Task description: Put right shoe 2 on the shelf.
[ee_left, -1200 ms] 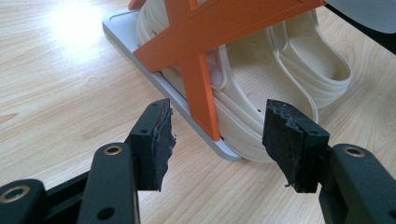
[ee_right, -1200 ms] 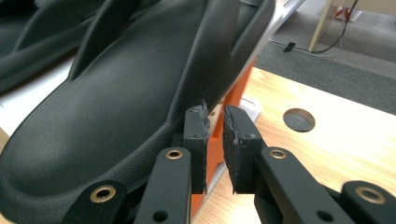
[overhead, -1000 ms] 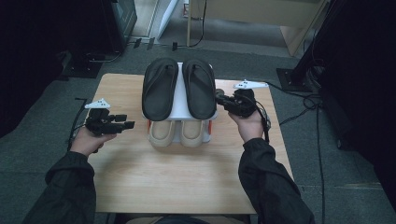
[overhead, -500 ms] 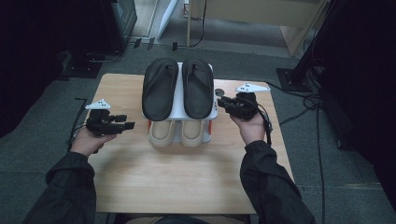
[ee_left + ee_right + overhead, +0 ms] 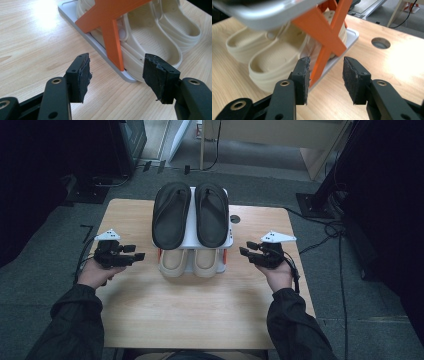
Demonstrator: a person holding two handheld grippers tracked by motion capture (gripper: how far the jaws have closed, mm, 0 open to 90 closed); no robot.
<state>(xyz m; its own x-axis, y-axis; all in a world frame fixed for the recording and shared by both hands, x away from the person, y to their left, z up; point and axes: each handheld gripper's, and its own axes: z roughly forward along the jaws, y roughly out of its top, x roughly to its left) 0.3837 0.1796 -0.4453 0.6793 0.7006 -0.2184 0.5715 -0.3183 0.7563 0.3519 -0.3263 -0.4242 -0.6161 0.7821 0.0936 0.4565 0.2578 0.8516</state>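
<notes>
Black sandals (image 5: pixel 191 215) atop rack (image 5: pixel 229 227); both grippers' fingers apart, empty, right gripper (image 5: pixel 245 251) just opened.

- I'm sitting at a plain wooden table (image 5: pixel 200 310) with a round cable hole (image 5: pixel 235 219), the sort of desk found in a lab or test room.
- Around me lies grey carpet (image 5: pixel 45 285), with loose cables (image 5: pixel 325 240) trailing across it.
- Dark cabinets (image 5: pixel 125 140) and a black stand base (image 5: pixel 312 205) ring the table.
- The shoe rack (image 5: pixel 194 240) looks like a staged prop, not home furniture.
</notes>
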